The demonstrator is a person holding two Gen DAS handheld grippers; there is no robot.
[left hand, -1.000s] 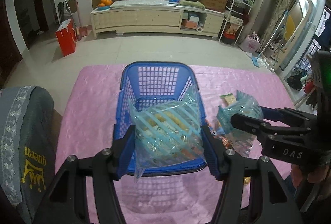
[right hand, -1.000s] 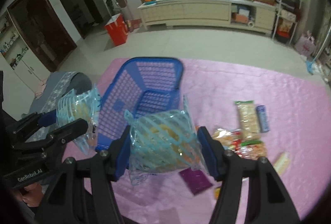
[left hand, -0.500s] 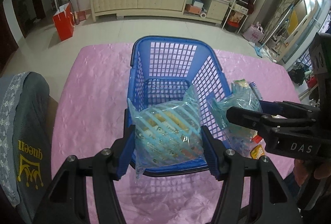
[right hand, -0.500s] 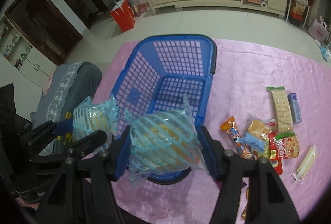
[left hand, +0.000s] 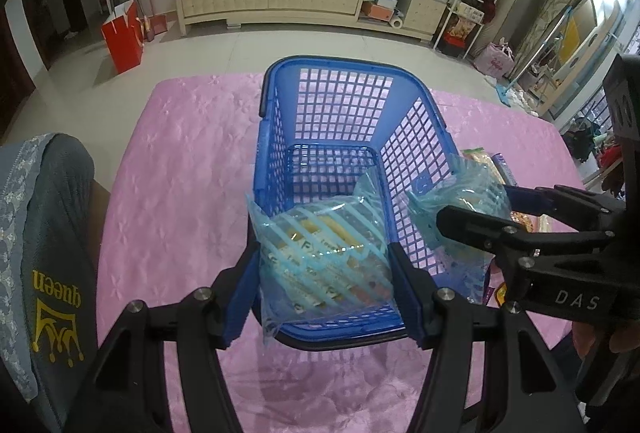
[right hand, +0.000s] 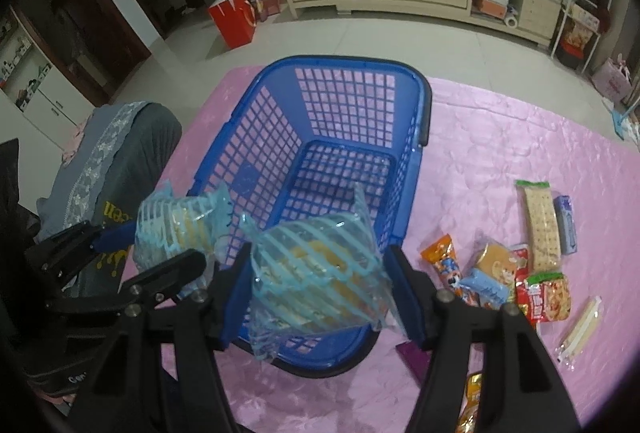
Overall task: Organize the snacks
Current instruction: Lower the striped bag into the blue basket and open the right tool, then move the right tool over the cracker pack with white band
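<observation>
Over basket (left hand: 276,157) 6 o'clock rim: L gripper (left hand: 325,265) clamps striped snack bag (left hand: 324,261); R gripper (right hand: 320,275) jaws opening, second bag (right hand: 316,269) between them.

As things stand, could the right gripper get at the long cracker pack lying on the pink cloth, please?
Probably not yet: the right gripper, its jaws opening, has a blue striped bag between them. The cracker pack itself lies uncovered.

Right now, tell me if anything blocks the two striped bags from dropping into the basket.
Nothing visible does. The left gripper and right gripper each hold a striped bag over the blue basket, which is open-topped and looks empty.
</observation>
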